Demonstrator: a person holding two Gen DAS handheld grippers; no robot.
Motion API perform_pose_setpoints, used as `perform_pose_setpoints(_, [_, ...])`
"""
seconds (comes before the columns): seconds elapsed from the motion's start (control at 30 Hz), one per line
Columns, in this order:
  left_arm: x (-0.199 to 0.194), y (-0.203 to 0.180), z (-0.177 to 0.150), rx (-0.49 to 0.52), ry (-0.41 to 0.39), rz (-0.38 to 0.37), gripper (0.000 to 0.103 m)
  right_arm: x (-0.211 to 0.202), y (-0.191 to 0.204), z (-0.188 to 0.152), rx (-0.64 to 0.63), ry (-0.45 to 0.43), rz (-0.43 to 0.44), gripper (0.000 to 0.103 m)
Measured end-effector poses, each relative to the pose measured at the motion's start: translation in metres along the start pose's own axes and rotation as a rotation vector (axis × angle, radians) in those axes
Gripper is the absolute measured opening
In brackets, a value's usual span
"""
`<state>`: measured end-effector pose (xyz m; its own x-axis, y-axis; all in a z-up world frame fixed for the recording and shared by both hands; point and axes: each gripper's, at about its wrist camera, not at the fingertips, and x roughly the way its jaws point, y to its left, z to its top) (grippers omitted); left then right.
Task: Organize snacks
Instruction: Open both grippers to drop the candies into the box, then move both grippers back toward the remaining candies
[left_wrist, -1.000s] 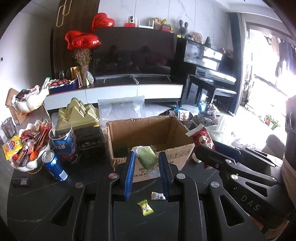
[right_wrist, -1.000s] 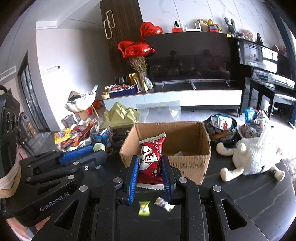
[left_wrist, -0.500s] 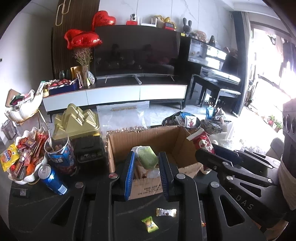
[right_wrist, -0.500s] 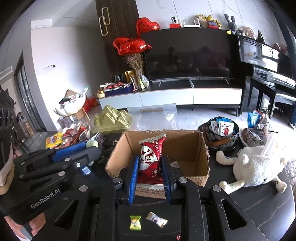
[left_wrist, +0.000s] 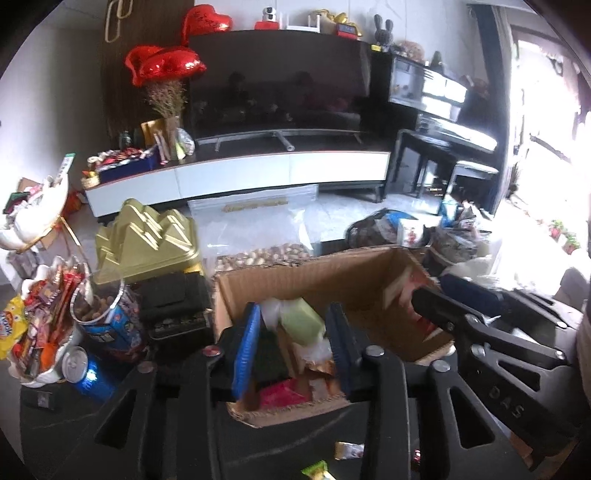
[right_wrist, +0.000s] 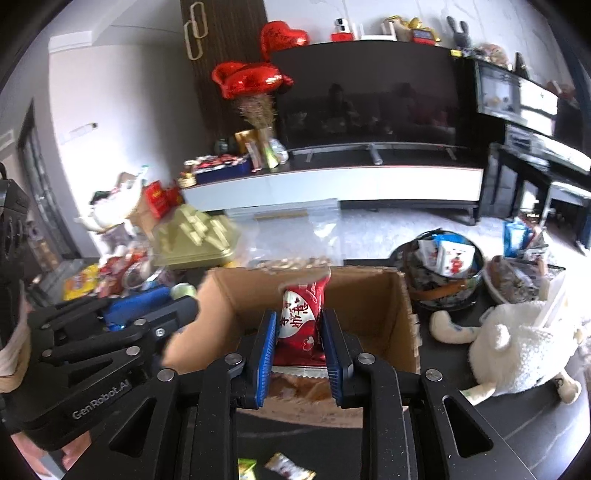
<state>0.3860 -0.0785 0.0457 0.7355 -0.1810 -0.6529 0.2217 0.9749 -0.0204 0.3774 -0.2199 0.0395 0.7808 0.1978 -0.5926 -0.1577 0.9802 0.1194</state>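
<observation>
**Two grippers over one box, both letting go**

One cardboard box (left_wrist: 321, 273) sits open on the dark table (left_wrist: 55, 424), and both your tools are above its mouth.

Biggest neighbours first: the white plush sheep (right_wrist: 517, 350) lies on the table right of the box, just beside it. The gold ridged lid (left_wrist: 147, 236) stands behind the box's left corner, on a black case. A dark round basket (right_wrist: 439, 273) of small packets sits behind the sheep.

Your left gripper (left_wrist: 293, 325) points down into the box. Its jaws are opening; the pale green snack pack (left_wrist: 299, 321) is between them, but the blue pads look clear of it on both sides, so it reads as released. The pack hangs over other wrappers already in the box.

Your right gripper (right_wrist: 300, 338) is over the near half of the box. Jaws opening here too, with the red snack bag (right_wrist: 301, 325) upright between them; gaps show beside the bag on both sides, so no squeeze that I can see.

Small stuff: a blue can (left_wrist: 88, 373) lies tipped left of the box, beside a white bowl (left_wrist: 40, 374) of mixed sweets. Two loose candies rest on the table in front of the box, one green (right_wrist: 246, 469), one brown-and-white (right_wrist: 290, 466).
</observation>
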Motion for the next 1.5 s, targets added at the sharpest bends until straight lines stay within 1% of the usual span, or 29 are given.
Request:
perform_pose_setpoints(0.03, [0.001, 0.000, -0.001, 0.001, 0.006, 0.005, 0.038, 0.001, -0.001, -0.001, -0.002, -0.002, -0.014, 0.041])
perform_pose_setpoints(0.07, [0.001, 0.001, -0.002, -0.002, 0.012, 0.003, 0.039, 0.001, -0.003, -0.001, 0.000, -0.004, -0.022, 0.042])
perform_pose_setpoints(0.2, [-0.006, 0.000, -0.009, -0.019, 0.015, -0.008, 0.041, -0.004, -0.005, -0.006, 0.002, -0.001, -0.024, 0.042])
perform_pose_setpoints(0.37, [-0.026, -0.003, -0.020, -0.013, -0.010, -0.003, 0.044, -0.018, -0.003, -0.017, 0.004, 0.000, -0.011, 0.042])
perform_pose_setpoints(0.43, [-0.032, -0.002, -0.024, -0.015, -0.018, -0.013, 0.044, -0.024, -0.002, -0.021, 0.007, -0.002, -0.006, 0.042])
perform_pose_setpoints(0.53, [-0.044, -0.004, -0.035, -0.014, -0.030, -0.019, 0.044, -0.035, 0.000, -0.030, 0.016, -0.003, 0.001, 0.046])
perform_pose_setpoints(0.73, [-0.065, -0.006, -0.055, -0.019, -0.035, -0.031, 0.045, -0.059, 0.009, -0.051, 0.012, -0.015, 0.001, 0.046])
perform_pose_setpoints(0.9, [-0.082, -0.008, -0.066, -0.025, -0.040, -0.037, 0.047, -0.074, 0.015, -0.062, 0.006, -0.018, -0.004, 0.046])
perform_pose_setpoints(1.03, [-0.094, -0.011, -0.074, -0.015, -0.049, -0.020, 0.049, -0.088, 0.019, -0.070, 0.011, -0.024, 0.000, 0.046])
perform_pose_setpoints(1.1, [-0.101, -0.012, -0.079, -0.010, -0.058, -0.009, 0.051, -0.093, 0.019, -0.074, 0.015, -0.027, -0.001, 0.046])
perform_pose_setpoints(1.13, [-0.104, -0.013, -0.082, -0.007, -0.063, -0.003, 0.051, -0.095, 0.019, -0.077, 0.019, -0.027, -0.002, 0.048])
perform_pose_setpoints(1.17, [-0.106, -0.014, -0.085, -0.003, -0.064, 0.001, 0.052, -0.097, 0.018, -0.080, 0.024, -0.028, -0.003, 0.053])
perform_pose_setpoints(1.23, [-0.110, -0.015, -0.090, 0.003, -0.069, 0.007, 0.054, -0.101, 0.018, -0.085, 0.032, -0.030, -0.011, 0.056])
perform_pose_setpoints(1.33, [-0.115, -0.016, -0.098, 0.011, -0.075, 0.018, 0.058, -0.105, 0.017, -0.093, 0.042, -0.022, -0.016, 0.056])
perform_pose_setpoints(1.43, [-0.118, -0.017, -0.107, 0.020, -0.076, 0.028, 0.063, -0.106, 0.014, -0.103, 0.066, -0.010, -0.019, 0.060])
perform_pose_setpoints(1.5, [-0.119, -0.020, -0.113, 0.035, -0.071, 0.031, 0.066, -0.108, 0.013, -0.112, 0.077, -0.001, -0.017, 0.060])
